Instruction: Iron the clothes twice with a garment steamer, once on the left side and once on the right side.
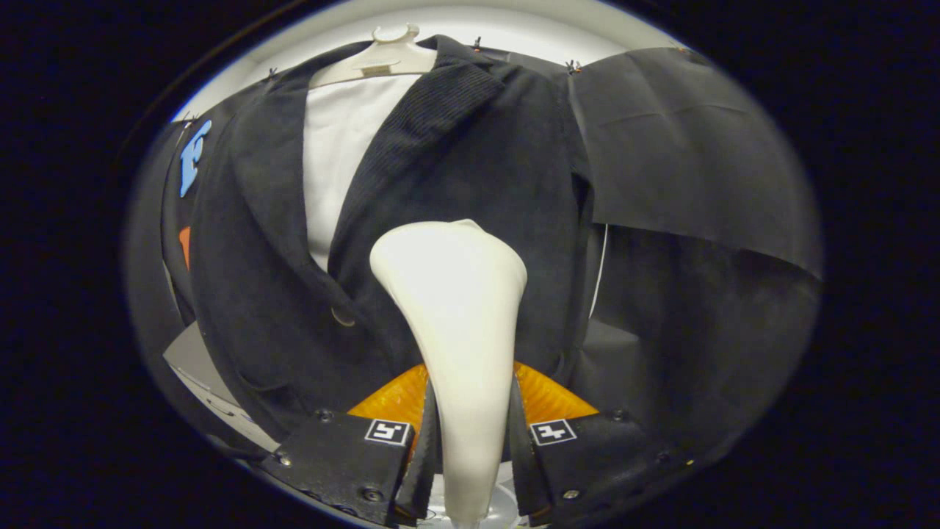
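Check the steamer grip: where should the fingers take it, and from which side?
Grip the steamer on its narrow handle, as now: the gripper has one finger on each flank, shut on it from below. The body tapers from the wide head near the jacket to a slim neck between the fingers, so the neck probably seats best.

1. Black cloth hangs as the booth's wall, small clips pinning its top edge.
2. One cloth panel overlaps a darker one below it, its lower edge slanting.
3. A bright white strip runs above the cloth.
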The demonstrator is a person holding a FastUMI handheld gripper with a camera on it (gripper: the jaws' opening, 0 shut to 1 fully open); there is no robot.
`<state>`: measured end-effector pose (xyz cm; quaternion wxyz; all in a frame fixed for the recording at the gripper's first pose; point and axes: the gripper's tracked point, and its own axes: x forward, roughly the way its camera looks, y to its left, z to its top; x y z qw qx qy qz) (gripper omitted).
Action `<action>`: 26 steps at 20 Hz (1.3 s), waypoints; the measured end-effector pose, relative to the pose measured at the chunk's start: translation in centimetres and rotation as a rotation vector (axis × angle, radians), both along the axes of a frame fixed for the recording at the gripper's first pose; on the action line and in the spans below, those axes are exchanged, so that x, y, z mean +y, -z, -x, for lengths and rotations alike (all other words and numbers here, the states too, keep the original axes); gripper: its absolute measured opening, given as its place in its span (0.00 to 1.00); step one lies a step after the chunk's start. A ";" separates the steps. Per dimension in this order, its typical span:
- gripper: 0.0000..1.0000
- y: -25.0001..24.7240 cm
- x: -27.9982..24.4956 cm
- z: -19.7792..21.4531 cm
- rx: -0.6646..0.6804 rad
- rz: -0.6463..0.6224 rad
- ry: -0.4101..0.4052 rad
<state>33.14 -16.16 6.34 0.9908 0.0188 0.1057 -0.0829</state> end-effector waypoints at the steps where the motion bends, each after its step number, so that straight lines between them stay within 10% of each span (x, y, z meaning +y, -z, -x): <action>1: 0.46 0.4 -0.1 -0.5 0.007 0.008 0.006; 26: 0.46 20.1 0.2 1.0 0.269 -0.013 0.001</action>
